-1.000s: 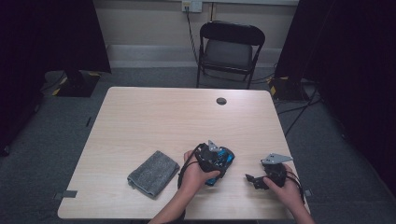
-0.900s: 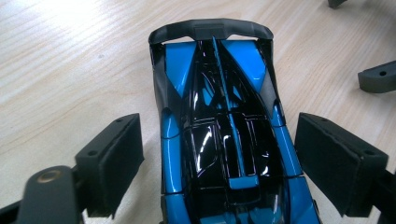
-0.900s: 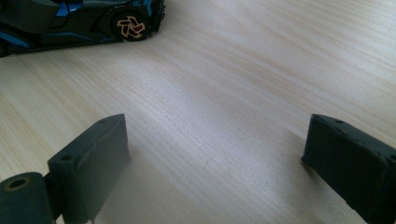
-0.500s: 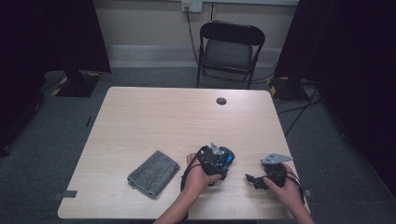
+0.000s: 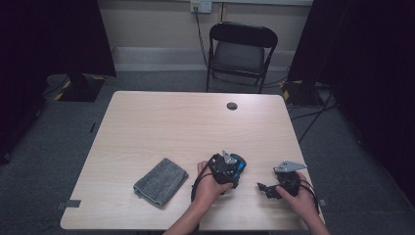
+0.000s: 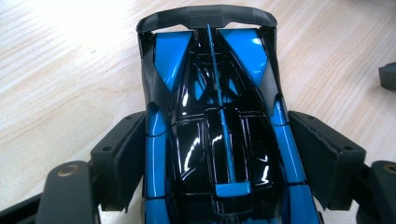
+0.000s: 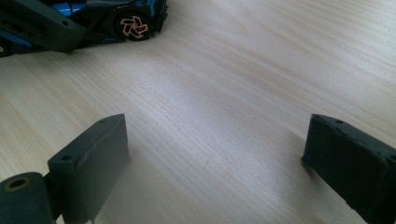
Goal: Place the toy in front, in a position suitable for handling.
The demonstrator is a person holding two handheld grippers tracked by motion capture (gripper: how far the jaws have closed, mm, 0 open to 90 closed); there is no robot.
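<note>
Item: blue/black toy car (image 6: 215, 135), lower centre of frame on worktop (image 5: 161, 127), straddled by left gripper (image 5: 226, 169) w/ fingers (image 6: 123, 161) near-touching flanks, firm hold uncertain; right gripper (image 5: 270, 188) spread, empty; advise squeezing evenly mid-body.

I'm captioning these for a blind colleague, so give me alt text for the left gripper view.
A glossy blue and black toy car sits between the left gripper's two black jaws, whose pads press its sides. It rests on a light wooden table, its dark wing farthest from the camera.

Grey cloth (image 5: 161, 181) on table (image 5: 161, 127); folding chair (image 5: 241, 50) beyond.
</note>
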